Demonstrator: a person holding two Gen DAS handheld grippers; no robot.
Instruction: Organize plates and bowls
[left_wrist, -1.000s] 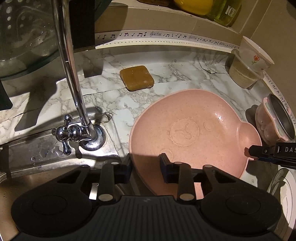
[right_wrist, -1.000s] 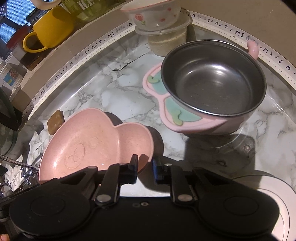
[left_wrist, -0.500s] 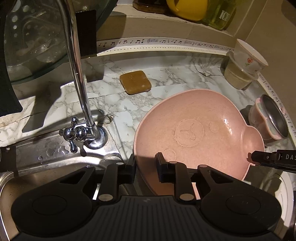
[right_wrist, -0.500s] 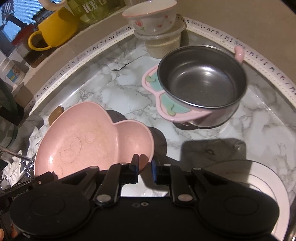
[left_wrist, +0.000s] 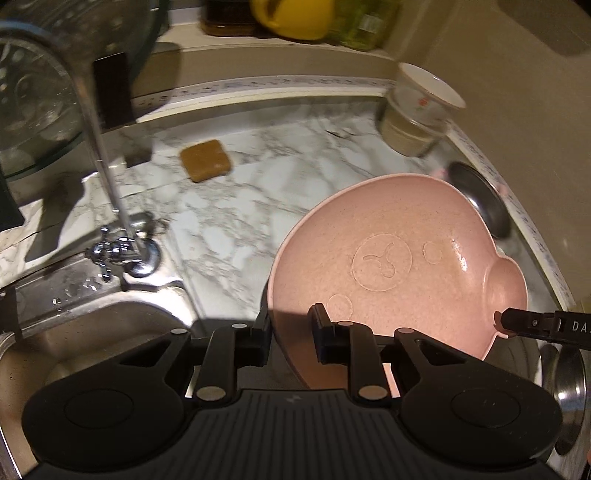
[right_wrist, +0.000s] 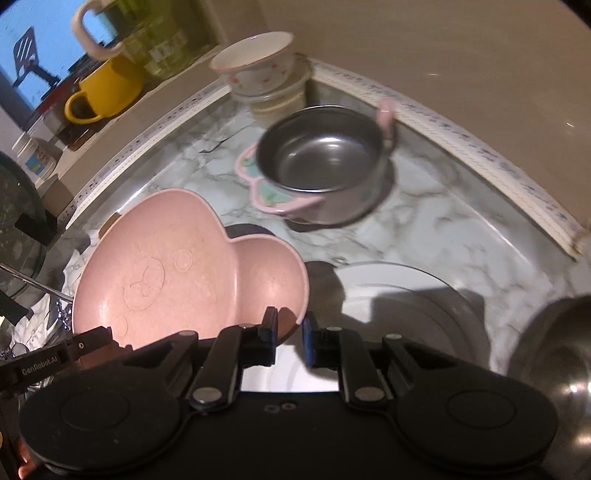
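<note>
A pink bear-shaped plate (left_wrist: 399, 258) is held in the air over the marble counter by both grippers. My left gripper (left_wrist: 291, 332) is shut on the plate's near rim. My right gripper (right_wrist: 290, 334) is shut on the rim of the plate's small lobe (right_wrist: 258, 280); its tip also shows in the left wrist view (left_wrist: 513, 325). A steel bowl with a pink base (right_wrist: 325, 162) stands on the counter beyond. A white plate (right_wrist: 399, 299) lies under and right of the pink plate. A flowered white bowl (right_wrist: 255, 62) sits on a plastic container at the back.
A chrome tap (left_wrist: 110, 206) and steel sink (left_wrist: 74, 343) are at the left. A brown sponge (left_wrist: 205, 159) lies on the counter. A yellow mug (right_wrist: 107, 88) stands on the ledge. A steel lid or pot (right_wrist: 554, 354) is at the far right. A glass bowl (left_wrist: 40, 92) is at the upper left.
Both grippers have lifted the pink plate and carried it right, over the white plate. The steel bowl and the counter now look farther away.
</note>
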